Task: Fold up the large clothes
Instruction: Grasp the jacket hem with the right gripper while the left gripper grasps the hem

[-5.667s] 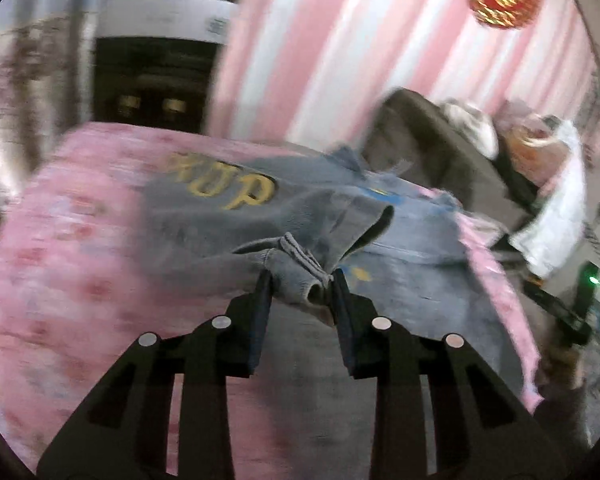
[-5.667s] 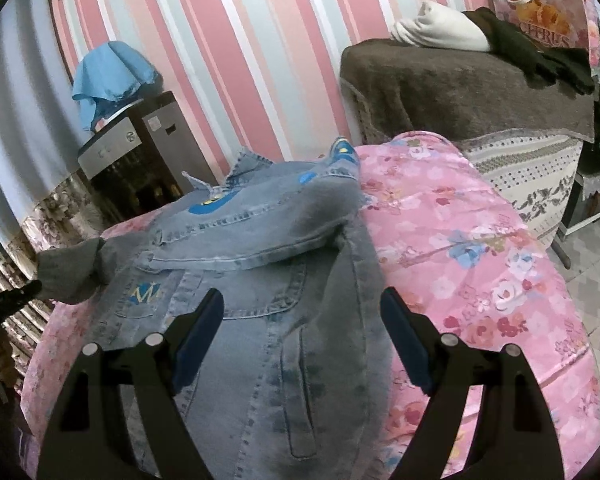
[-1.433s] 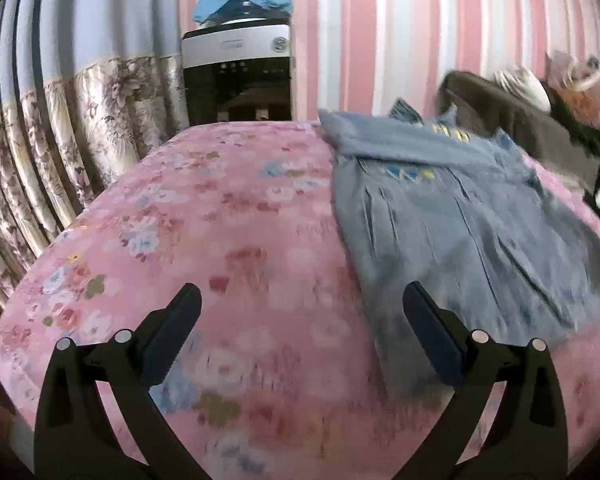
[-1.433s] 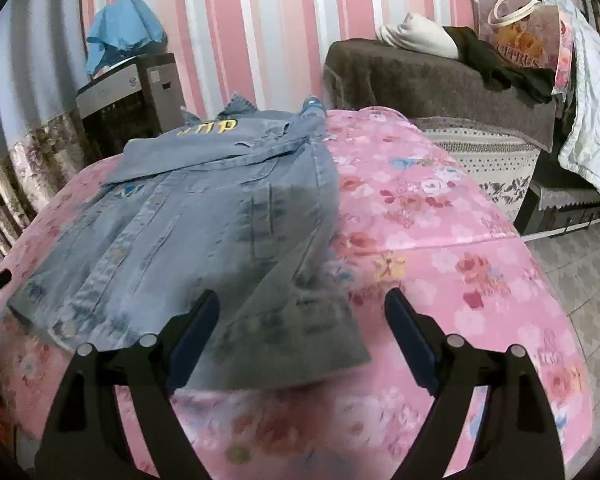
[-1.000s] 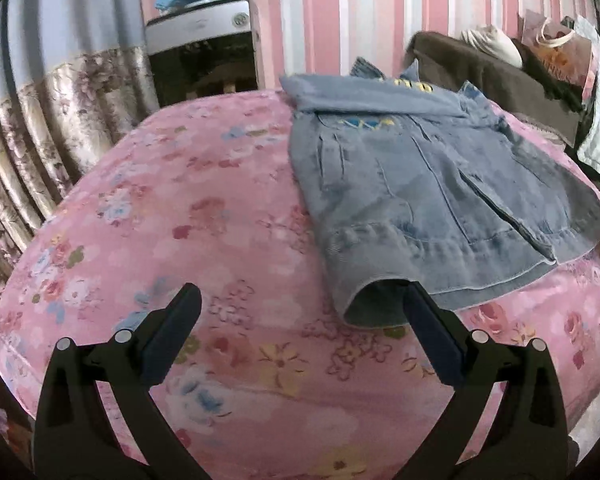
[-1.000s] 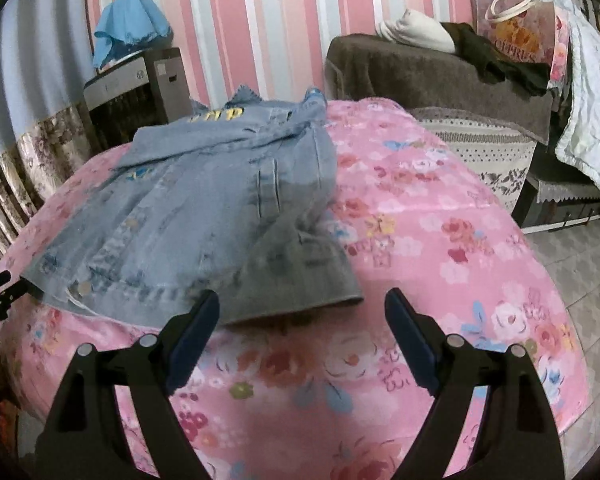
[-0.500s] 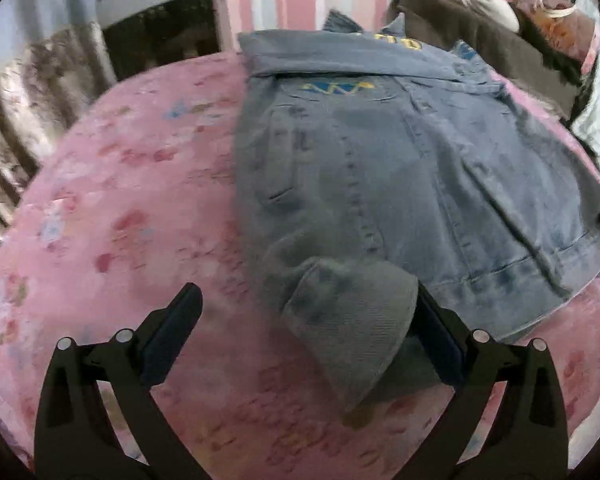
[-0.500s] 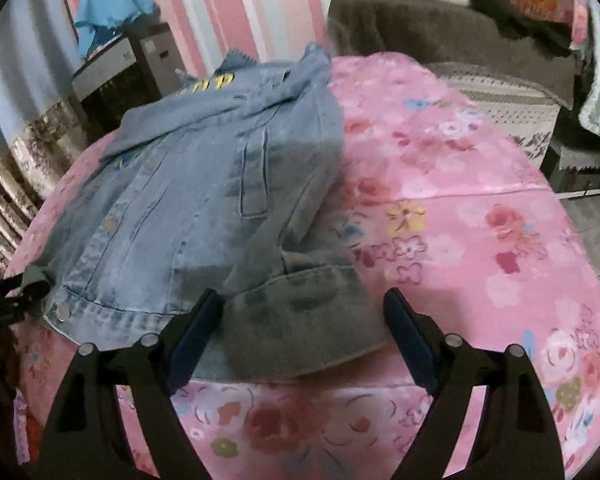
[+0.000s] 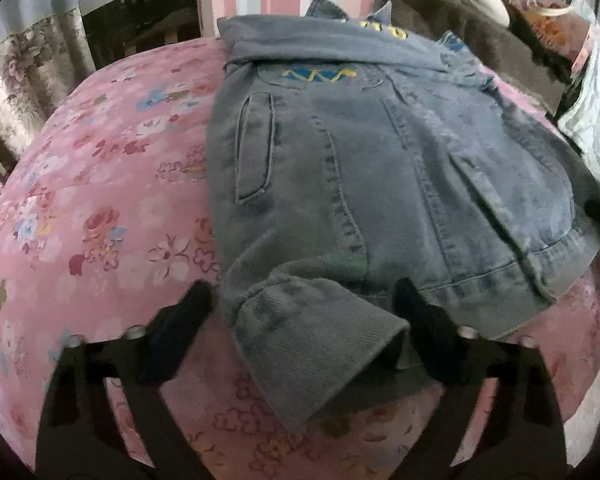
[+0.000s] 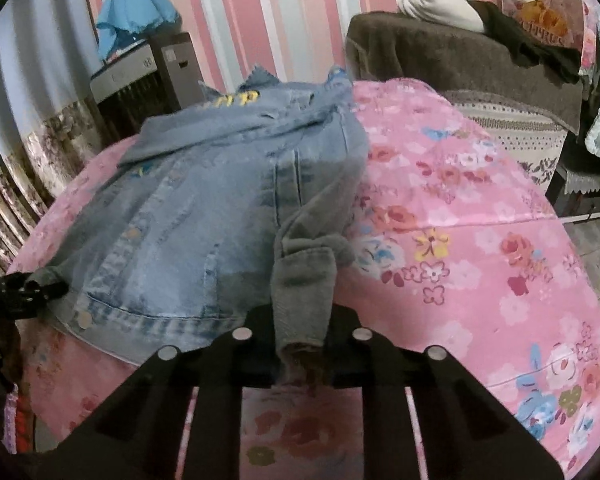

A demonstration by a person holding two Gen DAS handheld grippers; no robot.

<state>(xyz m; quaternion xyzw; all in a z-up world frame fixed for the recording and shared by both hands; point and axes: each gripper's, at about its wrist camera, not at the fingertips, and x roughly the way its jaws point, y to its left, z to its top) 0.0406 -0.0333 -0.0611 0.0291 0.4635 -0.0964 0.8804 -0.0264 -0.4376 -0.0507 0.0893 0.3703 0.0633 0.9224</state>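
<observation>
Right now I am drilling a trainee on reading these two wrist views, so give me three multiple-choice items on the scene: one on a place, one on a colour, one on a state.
1. Where does the denim jacket lie?
A. on the pink floral bedcover
B. over the brown sofa
C. on the floor

2. What colour is the lettering near the jacket's collar?
A. red
B. yellow
C. white

3. How do the right tongs stand?
A. wide apart over bare bedcover
B. closing on the jacket's grey cuff
C. holding a blue cloth

Answers: 1 A, the jacket is spread on the floral cover in both views. 2 B, the letters by the collar show yellow. 3 B, the cuff sits pinched between the narrow jaws in the right wrist view.
</observation>
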